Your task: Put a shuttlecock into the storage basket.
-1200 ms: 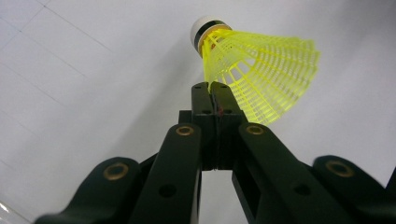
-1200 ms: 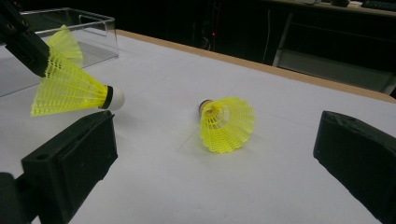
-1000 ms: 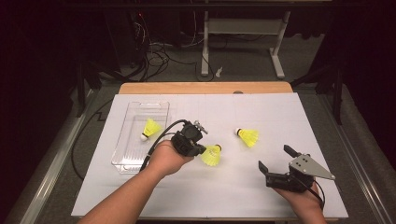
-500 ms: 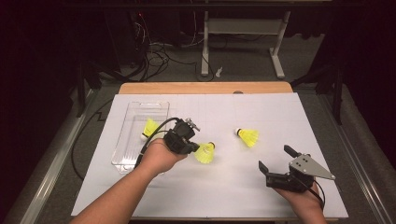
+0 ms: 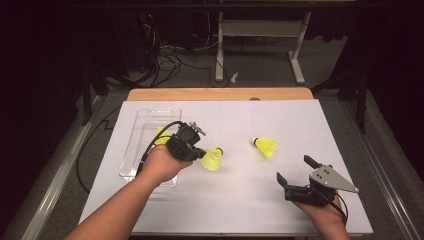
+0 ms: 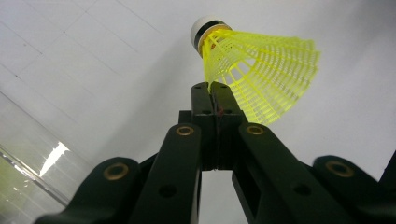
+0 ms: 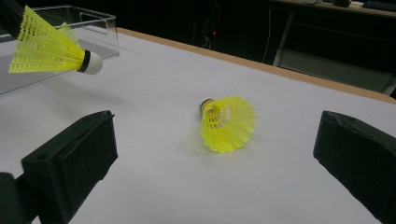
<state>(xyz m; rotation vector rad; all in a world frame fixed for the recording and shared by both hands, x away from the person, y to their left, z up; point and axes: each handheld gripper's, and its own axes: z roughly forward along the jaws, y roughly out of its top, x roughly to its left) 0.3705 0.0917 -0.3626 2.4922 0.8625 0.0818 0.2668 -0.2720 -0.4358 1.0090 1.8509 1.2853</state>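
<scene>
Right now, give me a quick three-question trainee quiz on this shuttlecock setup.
1. True or false: the left tool is shut on the skirt of a yellow shuttlecock.
2. How many shuttlecocks lie free on the white table cover: A none, B one, C three?
3. Fill in: the right tool stands ____, with nothing between its jaws.

Key: 1 true. 2 B, the loose shuttlecock; another sits in the clear tray. 3 open.

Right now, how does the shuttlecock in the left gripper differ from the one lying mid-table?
The held shuttlecock is clamped by its skirt in the shut left gripper, off the sheet; the loose shuttlecock lies on its side on the white sheet, touched by nothing. Both have yellow mesh skirts and white caps.
</scene>
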